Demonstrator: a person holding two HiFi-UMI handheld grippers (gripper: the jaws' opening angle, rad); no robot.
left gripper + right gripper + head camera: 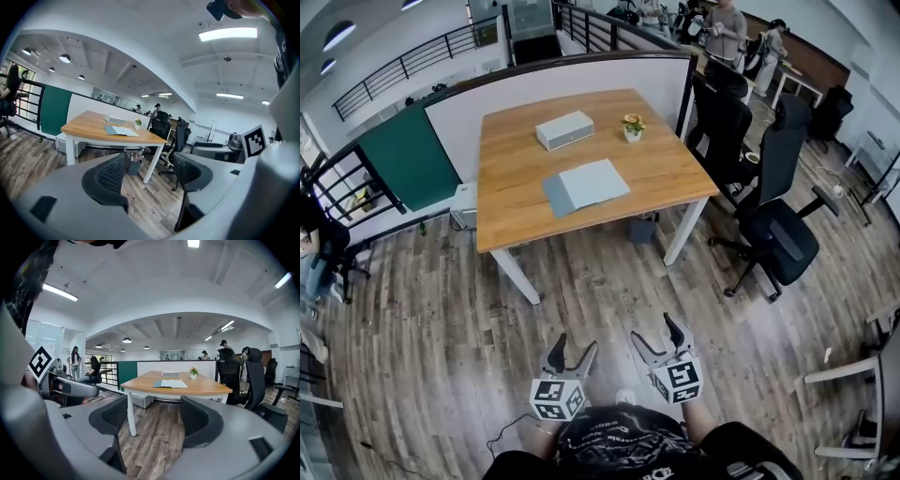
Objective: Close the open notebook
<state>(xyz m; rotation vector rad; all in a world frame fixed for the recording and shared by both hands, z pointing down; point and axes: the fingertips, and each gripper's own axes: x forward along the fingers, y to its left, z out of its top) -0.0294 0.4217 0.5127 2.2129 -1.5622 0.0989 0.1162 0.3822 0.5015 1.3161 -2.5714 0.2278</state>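
An open grey-blue notebook [585, 186] lies flat near the front of a wooden table [516, 202]; it also shows far off as the notebook [121, 131] in the left gripper view and the notebook [170, 384] in the right gripper view. My left gripper [570, 353] and right gripper [654, 337] are held side by side close to my body, over the wood floor, well short of the table. Both stand open with nothing between their jaws.
A white box [563, 129] and a small potted plant [633, 127] sit at the table's far side. Black office chairs [773, 225] stand right of the table, a green panel [411, 157] and a railing to the left. People are at the back.
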